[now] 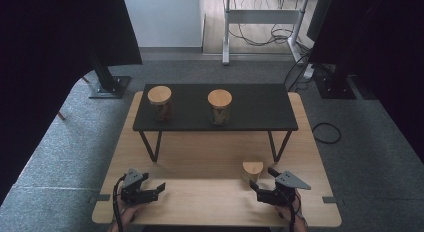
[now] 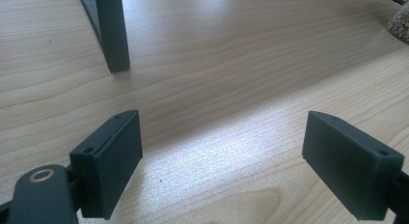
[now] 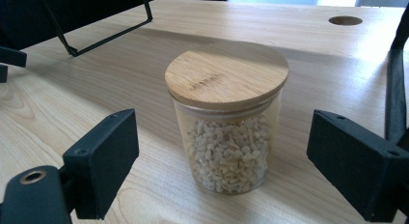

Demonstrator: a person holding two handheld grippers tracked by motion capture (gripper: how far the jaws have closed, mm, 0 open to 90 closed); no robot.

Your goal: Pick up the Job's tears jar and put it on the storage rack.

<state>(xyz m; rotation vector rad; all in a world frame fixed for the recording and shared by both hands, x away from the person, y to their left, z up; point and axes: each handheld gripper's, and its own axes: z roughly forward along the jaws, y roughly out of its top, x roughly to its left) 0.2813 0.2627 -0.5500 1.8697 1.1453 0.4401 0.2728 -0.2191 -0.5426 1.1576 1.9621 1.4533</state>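
A glass jar point(image 1: 252, 171) with a round wooden lid stands upright on the wooden table point(image 1: 200, 167) at the front right. In the right gripper view the jar point(image 3: 226, 122) holds pale crumbly grains. My right gripper point(image 1: 262, 179) is just behind it, and its open jaws point(image 3: 223, 137) flank the jar without touching the glass. At the front left, my left gripper point(image 1: 154, 182) rests low over the table, open point(image 2: 222, 147) with only bare wood between its jaws. Two more wooden-lidded jars point(image 1: 160, 103) point(image 1: 220, 106) stand on the black shelf point(image 1: 260, 112).
The black shelf spans the back half of the table on thin metal legs point(image 2: 113, 35), with room beneath it. A round cable hole point(image 3: 345, 20) sits in the tabletop beyond the jar. Black stands and cables point(image 1: 325, 132) lie on the grey carpet around the table.
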